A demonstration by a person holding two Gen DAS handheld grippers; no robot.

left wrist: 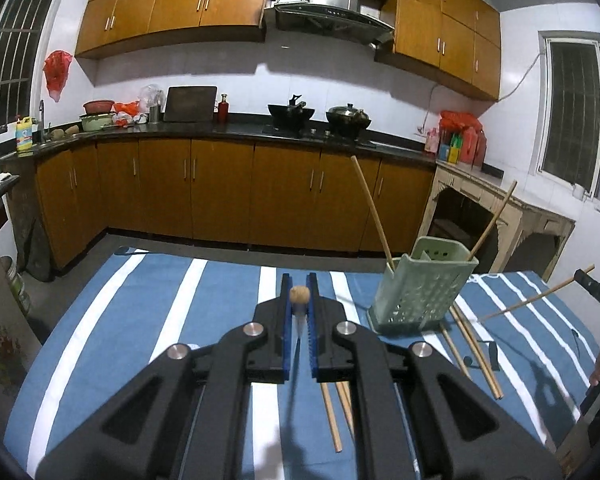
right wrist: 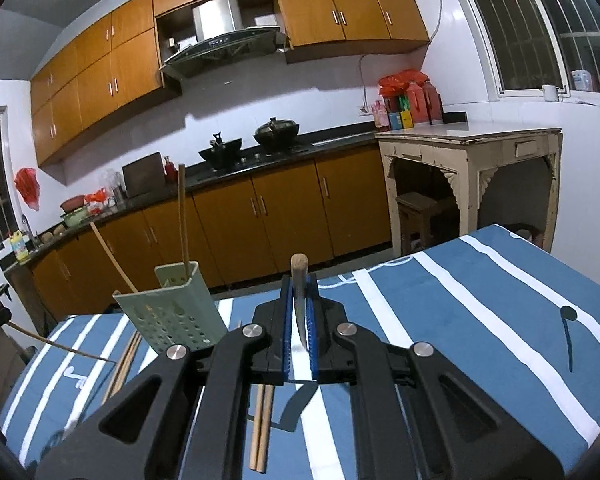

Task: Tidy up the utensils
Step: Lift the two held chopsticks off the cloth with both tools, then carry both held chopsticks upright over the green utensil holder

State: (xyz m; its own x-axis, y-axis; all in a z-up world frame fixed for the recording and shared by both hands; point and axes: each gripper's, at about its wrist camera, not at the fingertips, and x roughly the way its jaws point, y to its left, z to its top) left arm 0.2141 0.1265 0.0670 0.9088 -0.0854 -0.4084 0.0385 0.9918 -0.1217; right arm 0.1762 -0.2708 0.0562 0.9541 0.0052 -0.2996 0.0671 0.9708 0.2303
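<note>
A green perforated utensil holder (left wrist: 420, 288) stands on the blue striped tablecloth (left wrist: 160, 300), with two chopsticks (left wrist: 370, 208) leaning in it. It also shows in the right wrist view (right wrist: 176, 312). My left gripper (left wrist: 299, 284) is shut on a utensil with a round wooden end (left wrist: 299, 294), left of the holder. My right gripper (right wrist: 299, 284) is shut on a knife (right wrist: 300, 320) with a wooden handle, right of the holder. Loose chopsticks (left wrist: 476, 352) lie by the holder's base; more loose chopsticks (right wrist: 262, 428) lie under the right gripper.
The other gripper shows at the right edge of the left wrist view, with a chopstick (left wrist: 536, 300) beside it. Kitchen cabinets (left wrist: 220, 192) and a counter stand beyond the table. A cream side table (right wrist: 472, 176) stands at the right.
</note>
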